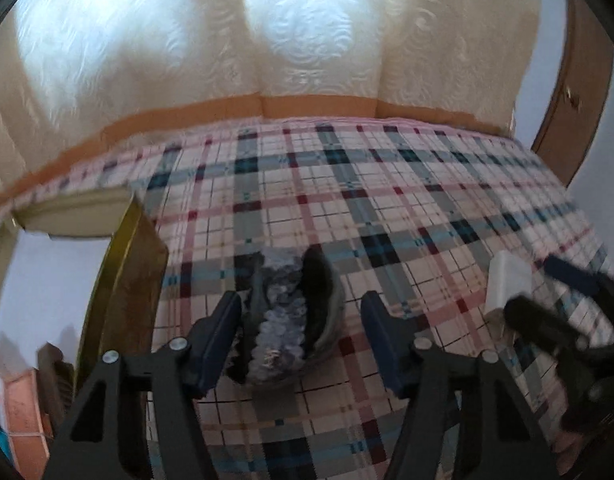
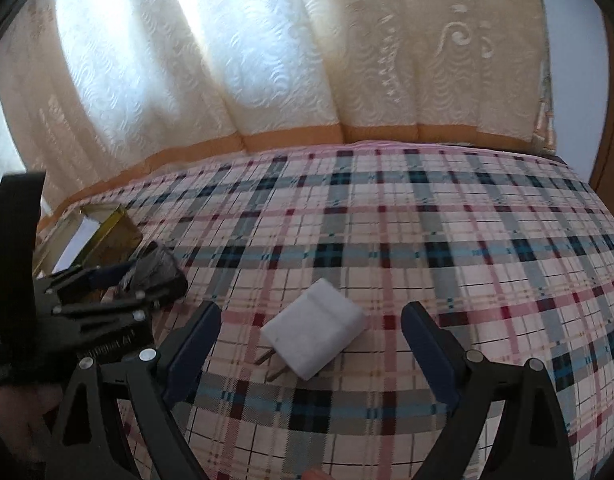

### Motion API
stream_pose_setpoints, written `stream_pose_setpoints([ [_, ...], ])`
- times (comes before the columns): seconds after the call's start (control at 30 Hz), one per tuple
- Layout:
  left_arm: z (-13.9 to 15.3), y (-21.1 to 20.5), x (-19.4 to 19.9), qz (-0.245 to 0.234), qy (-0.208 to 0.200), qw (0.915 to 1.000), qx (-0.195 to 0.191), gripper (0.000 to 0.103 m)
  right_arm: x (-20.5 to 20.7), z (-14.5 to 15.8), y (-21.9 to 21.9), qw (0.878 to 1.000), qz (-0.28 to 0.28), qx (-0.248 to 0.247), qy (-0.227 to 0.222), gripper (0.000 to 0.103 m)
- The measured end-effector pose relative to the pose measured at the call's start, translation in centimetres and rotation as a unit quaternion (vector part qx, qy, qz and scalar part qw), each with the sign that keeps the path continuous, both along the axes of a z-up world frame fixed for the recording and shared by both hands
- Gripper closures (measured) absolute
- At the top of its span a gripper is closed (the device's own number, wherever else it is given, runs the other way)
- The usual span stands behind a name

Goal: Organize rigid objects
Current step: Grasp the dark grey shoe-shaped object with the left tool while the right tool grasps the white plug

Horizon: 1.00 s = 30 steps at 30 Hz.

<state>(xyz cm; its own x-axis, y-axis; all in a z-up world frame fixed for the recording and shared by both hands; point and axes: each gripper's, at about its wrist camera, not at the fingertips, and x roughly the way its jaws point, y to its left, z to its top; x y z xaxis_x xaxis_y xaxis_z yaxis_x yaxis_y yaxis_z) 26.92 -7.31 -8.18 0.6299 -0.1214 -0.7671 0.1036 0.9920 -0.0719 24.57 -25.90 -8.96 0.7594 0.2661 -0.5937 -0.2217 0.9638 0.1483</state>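
Left wrist view: the left gripper [image 1: 303,344] stands over a dark, sparkly clip [image 1: 285,320] lying on the plaid cloth [image 1: 387,200]. Its jaws are about half open; the left pad is at the clip's edge, the right pad stands clear, so nothing is held. A gold box [image 1: 123,280] sits just left of the clip. If only one pad bites, I judge the rounded clip could skid toward the box or tip over.

Right wrist view: the right gripper [image 2: 311,356] straddles a white charger [image 2: 315,336] with jaws wide open, both pads well clear of it. The charger lies flat and skewed, prongs toward the camera. Closing across its corners could twist it out, or a pad could snag the soft cloth.
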Motion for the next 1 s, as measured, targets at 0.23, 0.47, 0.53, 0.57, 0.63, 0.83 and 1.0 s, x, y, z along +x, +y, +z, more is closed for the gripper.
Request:
stream_pose_setpoints([
  [0.23,-0.3,-0.1,0.1,-0.003,0.009,0.9999,0.005,0.051,1.0,-1.1,1.3,0.999,0.022,-0.025,0.042,0.009],
  [0.47,-0.3,-0.1,0.0,-0.007,0.008,0.9999,0.006,0.058,1.4,-1.4,1.0,0.998,0.01,-0.037,0.055,0.01],
  [0.53,-0.3,-0.1,0.0,-0.007,0.008,0.9999,0.006,0.058,1.4,-1.4,1.2,0.997,0.009,-0.045,0.055,0.01],
  [0.57,-0.3,-0.1,0.0,-0.007,0.008,0.9999,0.005,0.058,1.5,-1.4,1.2,0.997,0.009,-0.049,0.055,0.01],
  [0.63,-0.3,-0.3,0.0,-0.007,0.009,0.9999,0.005,0.058,1.5,-1.5,1.4,0.997,0.009,-0.059,0.057,0.01],
  [0.83,-0.2,-0.3,-0.2,-0.01,0.008,0.9999,0.006,0.058,1.5,-1.4,1.8,0.996,0.004,-0.08,0.047,0.038],
  [1.0,-0.2,-0.2,-0.4,-0.013,0.006,0.9999,0.005,0.058,1.3,-1.3,1.9,0.995,0.007,-0.096,0.039,0.042],
])
